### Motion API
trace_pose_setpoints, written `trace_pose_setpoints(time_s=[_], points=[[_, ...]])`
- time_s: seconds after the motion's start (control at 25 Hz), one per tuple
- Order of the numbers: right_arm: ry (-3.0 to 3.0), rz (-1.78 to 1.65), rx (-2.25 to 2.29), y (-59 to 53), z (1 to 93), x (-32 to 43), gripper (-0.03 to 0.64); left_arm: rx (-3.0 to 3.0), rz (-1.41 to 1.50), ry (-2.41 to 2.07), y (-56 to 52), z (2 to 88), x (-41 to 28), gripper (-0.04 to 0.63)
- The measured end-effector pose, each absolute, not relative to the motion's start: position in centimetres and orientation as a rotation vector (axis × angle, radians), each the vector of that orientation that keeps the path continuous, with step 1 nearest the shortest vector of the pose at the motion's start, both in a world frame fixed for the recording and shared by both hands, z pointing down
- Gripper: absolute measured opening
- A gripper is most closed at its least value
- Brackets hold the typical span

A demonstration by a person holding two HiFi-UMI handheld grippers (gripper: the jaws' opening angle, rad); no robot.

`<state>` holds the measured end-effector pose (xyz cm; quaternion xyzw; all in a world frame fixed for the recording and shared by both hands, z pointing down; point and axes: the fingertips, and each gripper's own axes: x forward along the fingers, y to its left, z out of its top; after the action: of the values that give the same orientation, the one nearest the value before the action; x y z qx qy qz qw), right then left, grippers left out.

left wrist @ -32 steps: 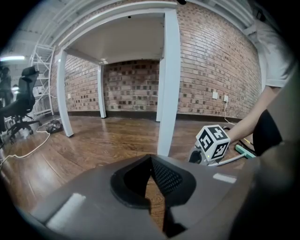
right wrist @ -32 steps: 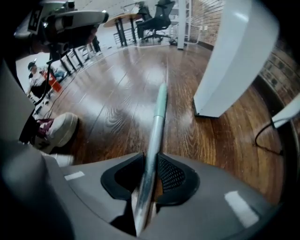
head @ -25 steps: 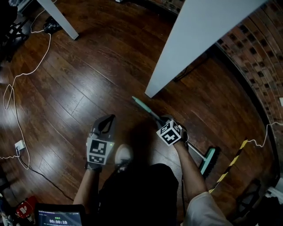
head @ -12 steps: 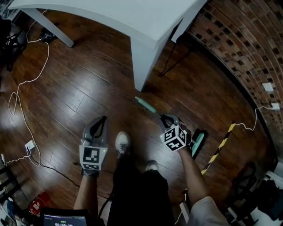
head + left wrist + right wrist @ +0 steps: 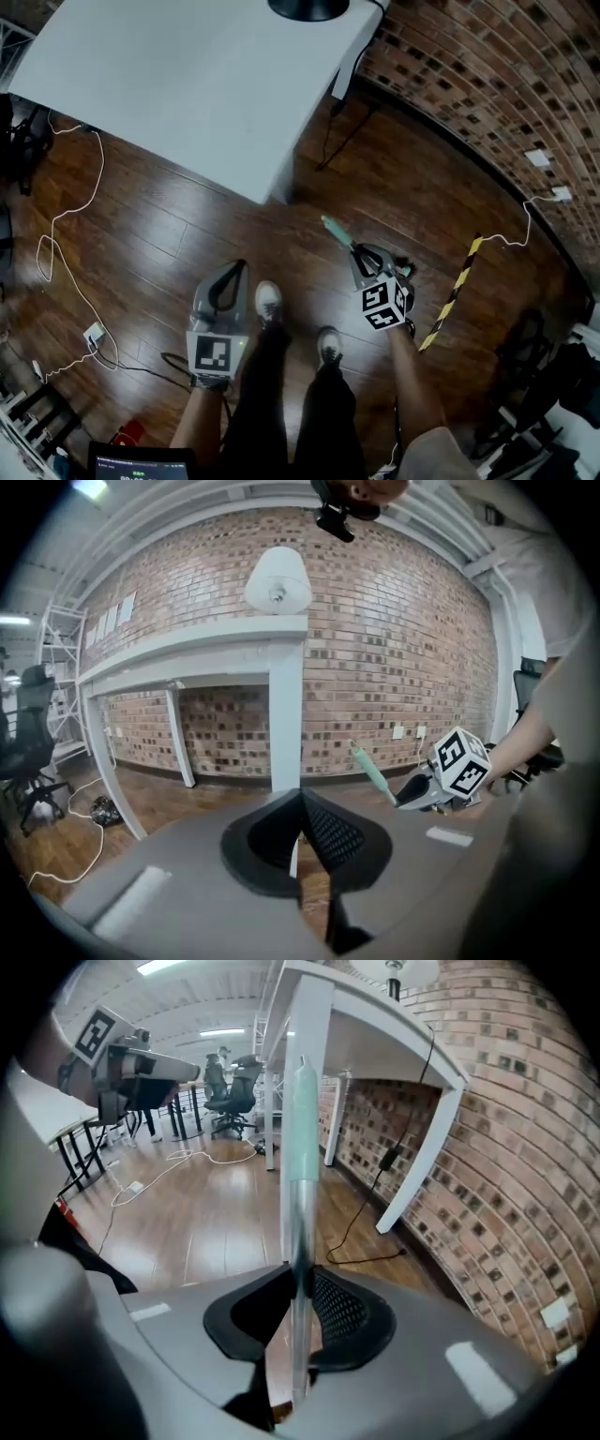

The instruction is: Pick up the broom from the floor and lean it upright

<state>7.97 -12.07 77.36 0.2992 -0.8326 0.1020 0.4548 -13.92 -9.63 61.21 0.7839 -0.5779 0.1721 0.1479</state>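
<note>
floor (image 5: 169, 234): dark wood planks, glossy, strong glare. wall (image 5: 487, 84): rough bare brick. worktop (image 5: 169, 84): smooth matt white. broom (image 5: 298, 1213): shaft is bright polished metal, end grip is matt mint plastic. left claw (image 5: 300, 803) and right claw (image 5: 302, 1283): matt grey plastic shells, black pads (image 5: 345, 1312) with a fine ribbed texture.

Dark wood floor (image 5: 150, 220), white cable (image 5: 58, 232) looping down its left to a white plug (image 5: 94, 333), yellow-black strip (image 5: 450, 298) at right, shoes (image 5: 269, 302) near centre, white worktop (image 5: 187, 84) standing far, black lamp base (image 5: 307, 7) on it.
</note>
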Motion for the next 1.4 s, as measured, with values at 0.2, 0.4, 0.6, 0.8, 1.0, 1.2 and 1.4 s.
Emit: trace_pose_setpoints(time_s=[0.2,0.4,0.6,0.8,1.0,1.2,1.4], points=[[-2.027,0.276,0.820,-13.5,74.0,8.5,0.089,2.329,0.478,-1.553,-11.6,57.7,-12.2,0.000],[-2.017,0.267,0.905,-16.2,71.7,7.6,0.091,2.354,0.460,-1.472,-13.6,56.3,-12.3,0.000],[-2.035,0.244,0.973,-20.2,69.9,7.9,0.092,2.382,0.501,-1.430,-14.8,56.6,-11.6,0.000],[-2.069,0.213,0.971,-24.2,68.8,6.7,0.092,2.327,0.514,-1.470,-16.0,56.6,-11.9,0.000],[-2.108,0.193,0.956,-27.7,67.5,6.4,0.092,2.317,0.541,-1.475,-16.9,56.7,-10.8,0.000],[-2.148,0.176,0.927,-31.1,66.9,5.4,0.092,2.295,0.552,-1.489,-18.2,56.9,-10.3,0.000],[-2.173,0.188,0.928,-34.2,66.5,4.2,0.092,2.262,0.583,-1.498,-19.1,57.5,-10.4,0.000]])
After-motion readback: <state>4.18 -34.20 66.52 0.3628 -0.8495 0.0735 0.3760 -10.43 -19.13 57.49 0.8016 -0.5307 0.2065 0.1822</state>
